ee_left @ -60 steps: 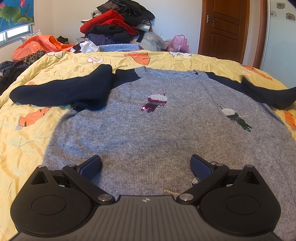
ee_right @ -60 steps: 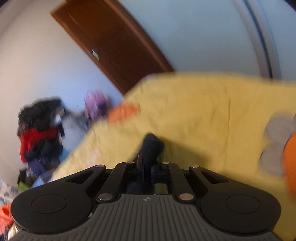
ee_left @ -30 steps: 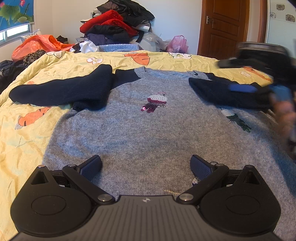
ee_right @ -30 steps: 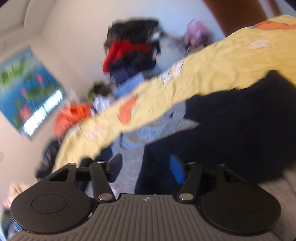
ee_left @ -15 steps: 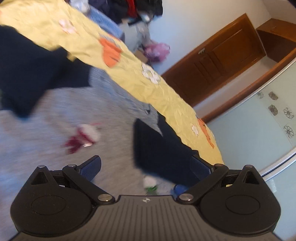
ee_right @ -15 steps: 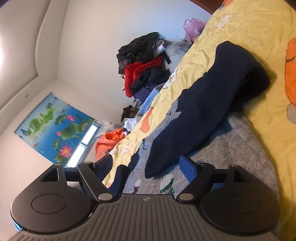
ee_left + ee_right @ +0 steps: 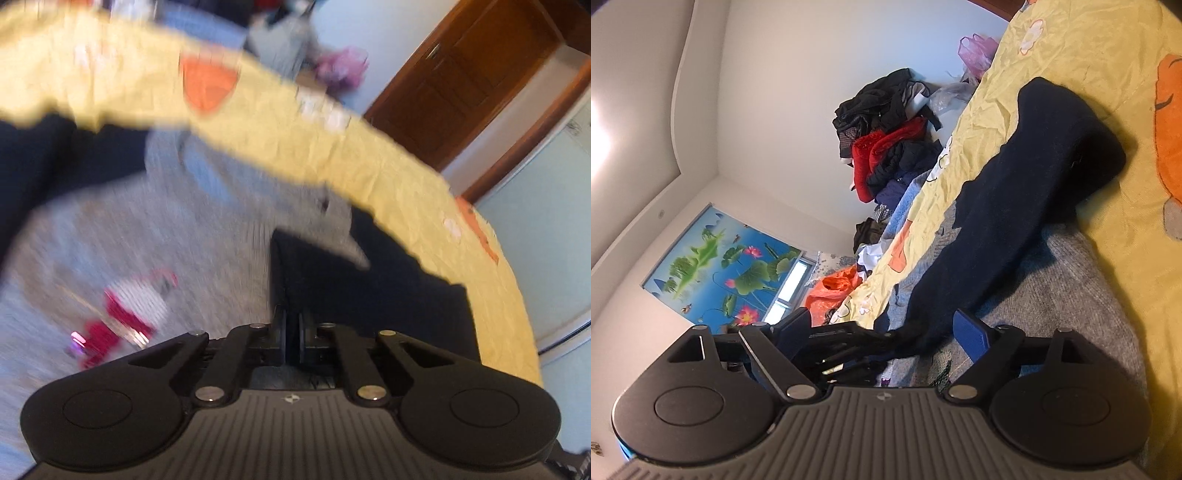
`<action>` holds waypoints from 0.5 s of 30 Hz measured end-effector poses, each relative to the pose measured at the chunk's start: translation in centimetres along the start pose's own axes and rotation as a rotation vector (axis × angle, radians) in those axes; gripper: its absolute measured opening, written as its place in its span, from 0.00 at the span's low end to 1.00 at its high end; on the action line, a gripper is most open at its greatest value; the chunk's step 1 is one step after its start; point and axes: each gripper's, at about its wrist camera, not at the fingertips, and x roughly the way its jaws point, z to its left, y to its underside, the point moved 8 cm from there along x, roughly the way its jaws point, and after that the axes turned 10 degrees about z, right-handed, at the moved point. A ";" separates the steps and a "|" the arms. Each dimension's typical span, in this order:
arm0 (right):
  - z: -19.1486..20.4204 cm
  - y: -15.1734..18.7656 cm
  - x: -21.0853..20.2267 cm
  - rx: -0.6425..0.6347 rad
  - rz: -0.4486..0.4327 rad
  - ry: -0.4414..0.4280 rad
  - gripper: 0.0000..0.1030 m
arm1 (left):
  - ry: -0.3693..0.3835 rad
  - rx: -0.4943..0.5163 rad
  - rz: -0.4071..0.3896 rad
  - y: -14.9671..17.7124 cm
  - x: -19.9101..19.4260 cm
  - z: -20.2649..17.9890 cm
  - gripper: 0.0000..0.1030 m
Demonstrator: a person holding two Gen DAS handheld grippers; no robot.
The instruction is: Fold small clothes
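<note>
A yellow bedspread (image 7: 1089, 122) carries the grey sweater (image 7: 207, 236), its navy sleeve (image 7: 1008, 218) folded across the body. The left gripper (image 7: 291, 332) pinches the sleeve's edge; the right gripper (image 7: 886, 332) stands apart beside it

Bare yellow bedspread (image 7: 1108, 122) at right of frame is passable. Clothes pile (image 7: 886, 133) upper centre blocks far edge; dark sleeve (image 7: 1015, 206) crosses mid-frame.
</note>
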 end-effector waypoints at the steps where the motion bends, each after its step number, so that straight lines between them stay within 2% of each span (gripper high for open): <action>1: 0.0 0.0 0.0 0.000 0.000 -0.001 0.80 | 0.003 0.020 -0.044 -0.1 -1.6 -0.1 0.05; 3: 0.0 0.0 0.0 0.000 0.000 -0.002 0.80 | -0.006 0.040 -0.114 -0.4 -4.4 0.7 0.05; 5: 0.0 0.0 0.0 -0.003 0.002 0.001 0.80 | -0.066 0.044 -0.148 -0.6 -5.7 2.5 0.05; 8: 0.1 0.0 0.1 -0.020 0.007 0.009 0.81 | -0.171 -0.017 -0.137 0.0 -5.8 7.3 0.05; 11: 0.3 0.0 0.2 -0.034 0.012 0.016 0.82 | -0.231 -0.049 -0.101 1.5 -4.1 10.9 0.05; 13: 0.3 0.0 0.2 -0.043 0.015 0.020 0.82 | -0.238 0.010 -0.178 2.3 -4.2 10.8 0.05; 15: 0.5 0.0 0.2 -0.050 0.016 0.047 0.83 | -0.295 0.079 -0.244 3.4 -3.8 10.1 0.05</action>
